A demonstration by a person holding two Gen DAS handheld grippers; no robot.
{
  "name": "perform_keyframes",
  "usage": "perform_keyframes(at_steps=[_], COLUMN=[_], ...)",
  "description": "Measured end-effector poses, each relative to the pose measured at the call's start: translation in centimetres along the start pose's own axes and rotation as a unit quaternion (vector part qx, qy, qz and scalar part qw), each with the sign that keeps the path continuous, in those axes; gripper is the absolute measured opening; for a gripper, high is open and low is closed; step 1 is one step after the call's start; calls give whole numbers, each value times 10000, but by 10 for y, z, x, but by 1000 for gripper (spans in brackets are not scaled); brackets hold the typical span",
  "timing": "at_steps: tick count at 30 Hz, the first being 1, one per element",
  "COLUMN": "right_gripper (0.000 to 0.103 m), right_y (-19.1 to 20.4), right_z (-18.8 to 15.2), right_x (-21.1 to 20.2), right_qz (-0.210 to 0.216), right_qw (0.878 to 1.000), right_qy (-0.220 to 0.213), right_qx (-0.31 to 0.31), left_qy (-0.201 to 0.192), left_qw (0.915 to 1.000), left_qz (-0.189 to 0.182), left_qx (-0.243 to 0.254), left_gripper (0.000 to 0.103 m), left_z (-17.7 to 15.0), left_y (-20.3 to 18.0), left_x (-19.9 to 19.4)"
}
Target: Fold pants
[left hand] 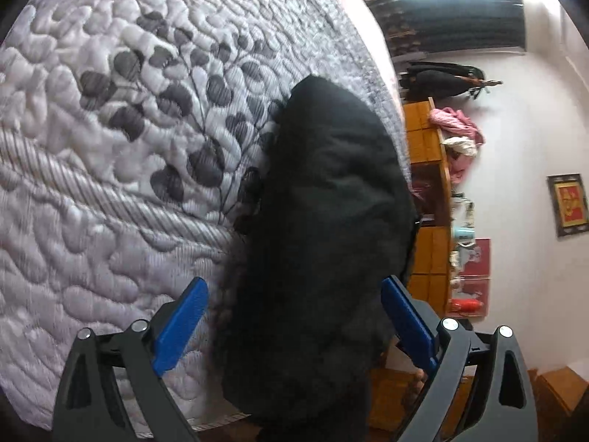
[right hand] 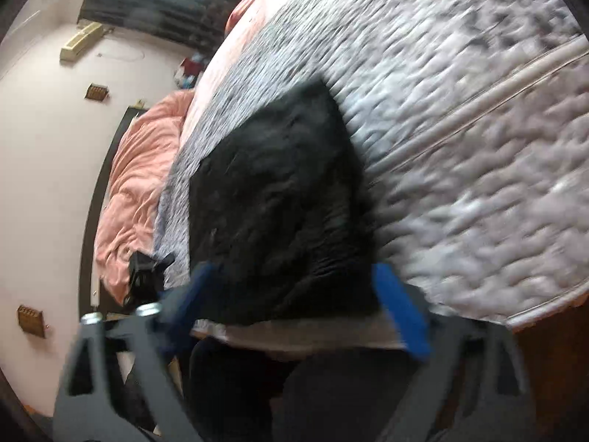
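Black pants [left hand: 324, 221] lie in a folded bundle near the edge of a bed covered by a grey-white quilted spread [left hand: 110, 147]. In the left wrist view my left gripper [left hand: 294, 294] is open, its blue fingers [left hand: 180, 328] on either side of the bundle's near end. In the right wrist view the pants [right hand: 272, 199] lie as a dark block at the bed's edge. My right gripper [right hand: 294, 287] is open too, its blue fingers [right hand: 401, 309] straddling the near edge of the pants. This view is blurred by motion.
A wooden shelf unit [left hand: 430, 184] with pink cloth and small items stands beside the bed. A framed picture [left hand: 567, 202] hangs on the wall. A pink blanket [right hand: 136, 191] lies heaped at the bed's far side. The bed's edge [right hand: 533, 316] is close to my right gripper.
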State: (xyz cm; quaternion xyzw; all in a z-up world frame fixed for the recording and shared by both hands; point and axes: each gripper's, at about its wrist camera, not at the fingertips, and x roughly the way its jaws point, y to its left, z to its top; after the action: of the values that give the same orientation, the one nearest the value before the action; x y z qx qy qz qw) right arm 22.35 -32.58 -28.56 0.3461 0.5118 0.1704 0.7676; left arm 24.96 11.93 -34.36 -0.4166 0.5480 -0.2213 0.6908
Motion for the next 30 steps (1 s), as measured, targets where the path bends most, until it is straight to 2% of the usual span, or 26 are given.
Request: perform_keyframes(at_steps=[1,3,9,11,14,21,27,30], right_gripper=[95,96,96,97,100,100,101,101], right_y=[-10,-32,-63,-62,-59,-41,-35,-23], right_z=[5,16,39,47,54,60,69,67], right_x=[-2,6,42,49,59,79,90,102], right_qz=[-23,187,693,774,876,957,965,1018], right_qw=[9999,9983,9899,9889,9878,9856,9854,9828], right_qy=[39,293,844,932,1016,1299,1293,1488], right_qx=[151,474,901,857,795,511,549,394], left_qy=[53,206,418,398,504,1136,1087,1127], left_qw=[9999,9992,9976,9978,9967,9903,9909,9908], left_qz=[-109,-343,-532,-488,-623,-650,-711,-628], left_qx=[24,56,170,190,124,459,364,399], left_gripper=[95,96,96,96,96,96,96,95], left_z=[3,9,31,39,45,35,32,32], left_y=[2,5,1,2,4,-14,-10,-16], left_x=[0,-1,8,9,17,66,67,72])
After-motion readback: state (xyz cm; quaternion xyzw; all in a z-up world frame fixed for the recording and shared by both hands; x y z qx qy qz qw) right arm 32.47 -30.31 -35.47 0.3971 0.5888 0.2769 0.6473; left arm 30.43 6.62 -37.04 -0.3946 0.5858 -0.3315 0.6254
